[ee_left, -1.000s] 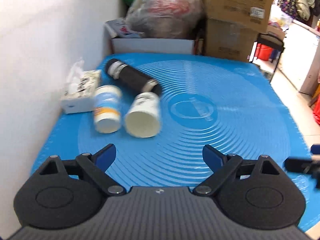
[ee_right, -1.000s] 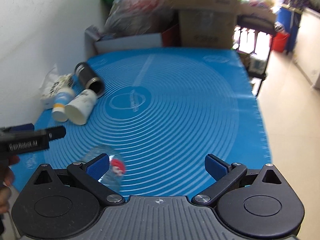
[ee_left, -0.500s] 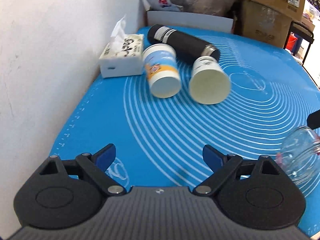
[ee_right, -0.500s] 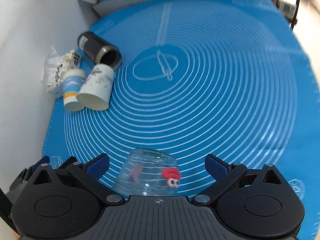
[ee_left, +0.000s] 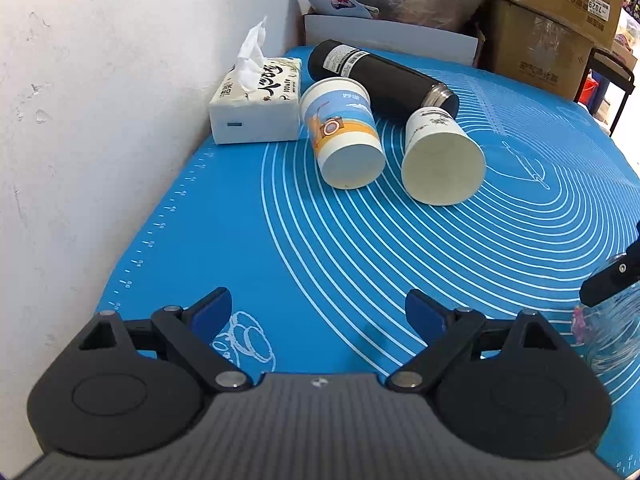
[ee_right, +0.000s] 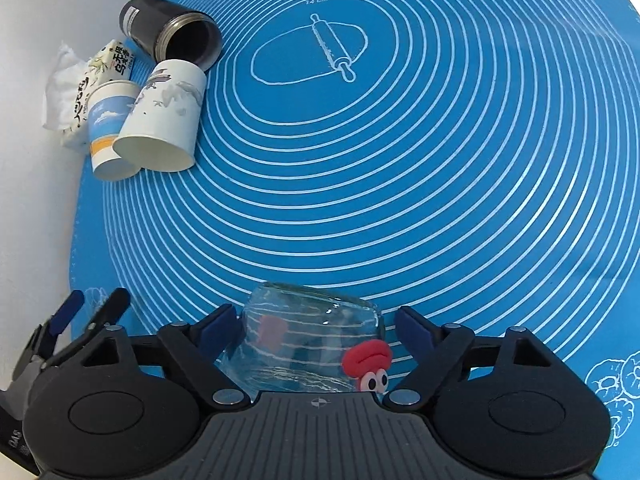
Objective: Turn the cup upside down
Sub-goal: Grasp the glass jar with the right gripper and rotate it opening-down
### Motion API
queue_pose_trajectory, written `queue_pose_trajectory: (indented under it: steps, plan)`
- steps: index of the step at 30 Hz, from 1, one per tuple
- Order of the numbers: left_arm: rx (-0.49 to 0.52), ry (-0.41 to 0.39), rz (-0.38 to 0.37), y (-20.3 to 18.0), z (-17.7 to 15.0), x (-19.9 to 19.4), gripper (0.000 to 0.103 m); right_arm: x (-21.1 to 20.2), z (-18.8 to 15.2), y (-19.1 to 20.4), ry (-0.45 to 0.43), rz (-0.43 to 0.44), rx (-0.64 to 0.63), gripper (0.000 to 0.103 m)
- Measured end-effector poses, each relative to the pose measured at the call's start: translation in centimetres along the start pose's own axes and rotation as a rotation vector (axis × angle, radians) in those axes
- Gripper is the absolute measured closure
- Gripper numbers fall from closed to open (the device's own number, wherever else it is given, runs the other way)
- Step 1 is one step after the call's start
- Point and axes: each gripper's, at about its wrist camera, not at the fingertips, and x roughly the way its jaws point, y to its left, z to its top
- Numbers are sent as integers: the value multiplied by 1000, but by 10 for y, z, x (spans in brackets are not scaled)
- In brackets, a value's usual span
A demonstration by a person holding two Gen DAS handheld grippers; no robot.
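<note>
A clear glass cup with a red cartoon sticker lies on the blue mat, between the jaws of my right gripper. The jaws stand open on either side of it, the left pad close to the glass, with a gap on the right. The cup also shows at the right edge of the left wrist view. My left gripper is open and empty, low over the mat's front left corner.
Two paper cups lie on their sides by a black flask and a tissue pack near the white wall. Boxes and bags stand behind the mat.
My right gripper has dropped lower and moved in, so the glass cup now sits between its jaws. My left gripper has swung left toward the wall and closer to the mat.
</note>
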Motion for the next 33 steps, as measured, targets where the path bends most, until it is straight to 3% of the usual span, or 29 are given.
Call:
queue_pose_trajectory:
  steps: [9, 17, 24, 27, 33]
  plan:
    - [-6, -2, -7, -4, -2, -3, 10, -9, -14, 12, -89, -39, -83, 29]
    - [-18, -10, -14, -5, -1, -4, 10, -32, -18, 4, -279, -79, -88, 29]
    - [-22, -29, -28, -10, 0, -6, 10, -44, -9, 1, -569, -196, -148, 29]
    - [-29, -33, -36, -11, 0, -6, 10, -35, -9, 4, -698, -316, -208, 29]
    - [-40, -41, -39, -12, 0, -6, 10, -11, -26, 8, -806, -457, -348, 29]
